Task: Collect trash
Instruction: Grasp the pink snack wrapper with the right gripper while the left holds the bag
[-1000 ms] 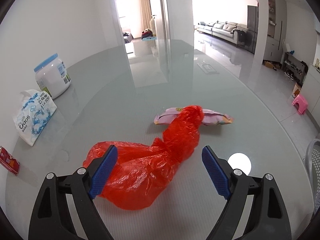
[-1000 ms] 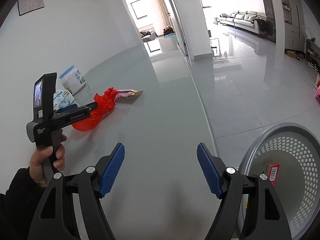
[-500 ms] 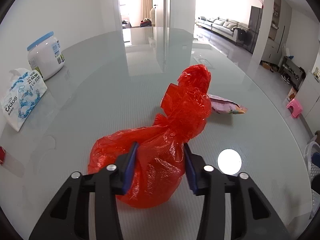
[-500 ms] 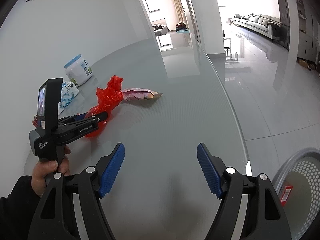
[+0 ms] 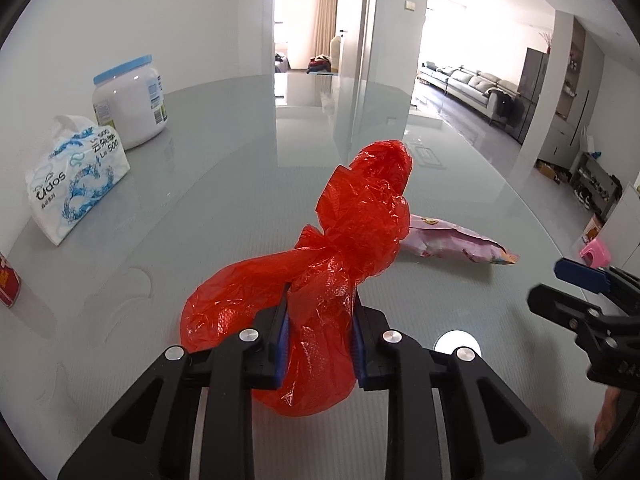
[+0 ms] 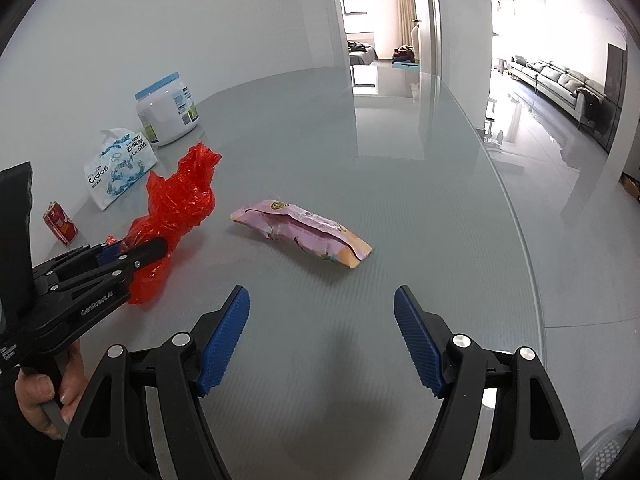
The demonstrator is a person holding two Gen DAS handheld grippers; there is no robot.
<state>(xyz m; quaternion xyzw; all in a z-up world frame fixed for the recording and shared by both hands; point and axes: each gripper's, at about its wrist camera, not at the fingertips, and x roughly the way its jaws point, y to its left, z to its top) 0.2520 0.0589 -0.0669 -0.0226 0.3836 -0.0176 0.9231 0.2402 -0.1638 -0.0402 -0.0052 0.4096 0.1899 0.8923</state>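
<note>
Left wrist view is showing the table (image 5: 224, 184) spreading wide and glossy, with the red bag (image 5: 320, 300) lying near its front edge and the left gripper (image 5: 320, 344) clamping the bag's bunched waist. Its jaws have just been closing, and the crinkled film is now bulging out above and below the pads. The bag is looking light, soft and slippery (thin plastic, likely little inside), so a pinch at the gathered neck is probably holding better than one on the loose belly. Right wrist view is showing the right gripper (image 6: 322, 340) hanging over the table with its jaws standing wide and nothing between them, aiming downward toward the wrapper (image 6: 302, 234). That wrapper is lying flat just beyond the bag, apart from it; it seems thin and crackly, best taken across its narrow width. A hand (image 6: 44, 396) is gripping the left tool's handle at the lower left, the tool tilting down onto the bag. Against the wall are sitting a jar (image 5: 130, 106), a tissue pack (image 5: 76, 180) and a small red carton (image 6: 60, 224).
</note>
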